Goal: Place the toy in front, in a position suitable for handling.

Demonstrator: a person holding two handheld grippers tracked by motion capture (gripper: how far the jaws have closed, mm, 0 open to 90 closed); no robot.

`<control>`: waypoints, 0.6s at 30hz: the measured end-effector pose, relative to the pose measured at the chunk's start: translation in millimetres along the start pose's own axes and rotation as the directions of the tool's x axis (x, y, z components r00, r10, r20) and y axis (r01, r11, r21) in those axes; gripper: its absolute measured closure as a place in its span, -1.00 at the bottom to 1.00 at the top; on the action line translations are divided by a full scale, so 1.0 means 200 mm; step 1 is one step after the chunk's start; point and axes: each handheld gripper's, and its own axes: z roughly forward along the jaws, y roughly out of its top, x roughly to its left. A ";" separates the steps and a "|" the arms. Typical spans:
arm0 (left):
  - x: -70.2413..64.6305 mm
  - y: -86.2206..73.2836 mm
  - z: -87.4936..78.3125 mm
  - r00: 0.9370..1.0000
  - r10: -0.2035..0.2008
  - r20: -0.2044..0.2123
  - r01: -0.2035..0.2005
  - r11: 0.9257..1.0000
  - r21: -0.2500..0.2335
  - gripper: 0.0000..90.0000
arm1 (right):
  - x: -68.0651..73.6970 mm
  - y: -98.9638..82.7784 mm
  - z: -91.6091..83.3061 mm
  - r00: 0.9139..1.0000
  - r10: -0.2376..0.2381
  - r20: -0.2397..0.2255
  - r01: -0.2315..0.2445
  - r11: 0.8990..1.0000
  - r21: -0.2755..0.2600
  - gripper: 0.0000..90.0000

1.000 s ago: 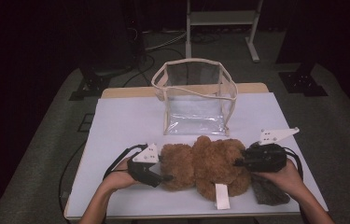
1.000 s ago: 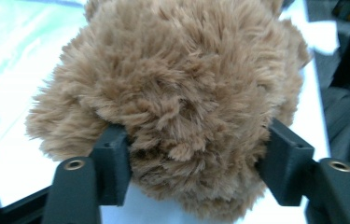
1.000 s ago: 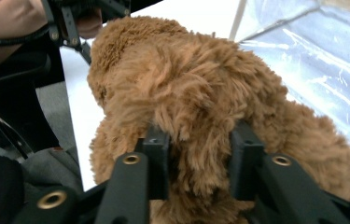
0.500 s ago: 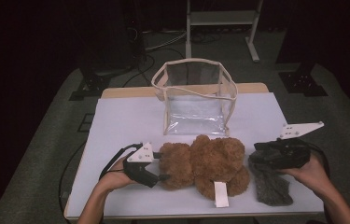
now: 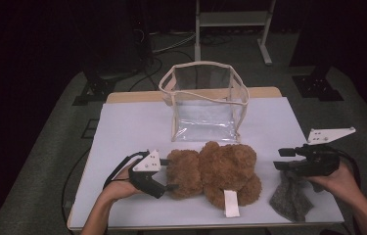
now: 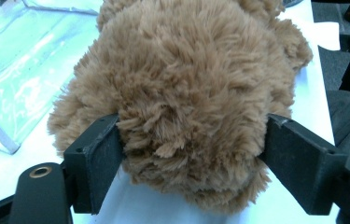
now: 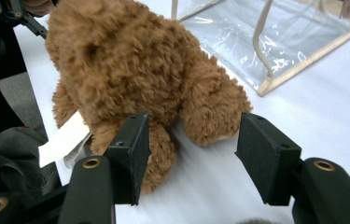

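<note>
The left gripper (image 5: 167, 185) lies near the table's (image 5: 122, 127) near-left corner, with bare white surface to its left and beyond it. Its jaws have just been opening, yet in the left gripper view both pads (image 6: 99, 154) still touch the fur on either side of the brown teddy bear's (image 5: 215, 171) head. The bear lies along the near edge, its white tag (image 5: 230, 203) pointing at that edge. Just beyond it stands the clear bag (image 5: 204, 100), mouth open, leaving only a narrow strip between the two. Right of the bear, a grey cloth (image 5: 291, 198) lies at the near-right edge. The right gripper (image 5: 283, 159) has pulled back from the bear to above this cloth; its jaws have just been opening and stand apart, holding nothing.
</note>
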 end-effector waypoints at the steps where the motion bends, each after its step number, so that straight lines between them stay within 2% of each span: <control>1: 0.00 0.00 0.00 1.000 0.001 0.002 -0.001 1.000 0.003 -0.54 | -0.01 -0.02 0.01 1.000 0.001 0.005 -0.001 1.000 0.004 -0.05; 4: 0.00 0.00 0.00 1.000 0.011 0.002 -0.011 1.000 0.005 -0.55 | -0.03 -0.08 0.05 1.000 0.015 0.018 -0.016 0.999 0.042 -0.05; 10: 0.01 0.01 0.01 1.000 0.013 0.002 -0.013 1.000 0.002 -0.56 | -0.03 -0.17 0.04 0.999 0.033 0.024 -0.034 0.999 0.027 -0.02; 13: 0.01 0.02 0.01 1.000 0.019 0.002 -0.019 1.000 0.003 -0.56 | -0.01 -0.14 0.02 1.000 0.019 0.006 -0.019 1.000 0.012 -0.01; 18: 0.00 0.02 0.01 1.000 0.018 0.002 -0.018 1.000 -0.002 -0.57 | 0.04 -0.01 0.01 0.999 -0.045 -0.017 0.045 0.999 0.008 0.00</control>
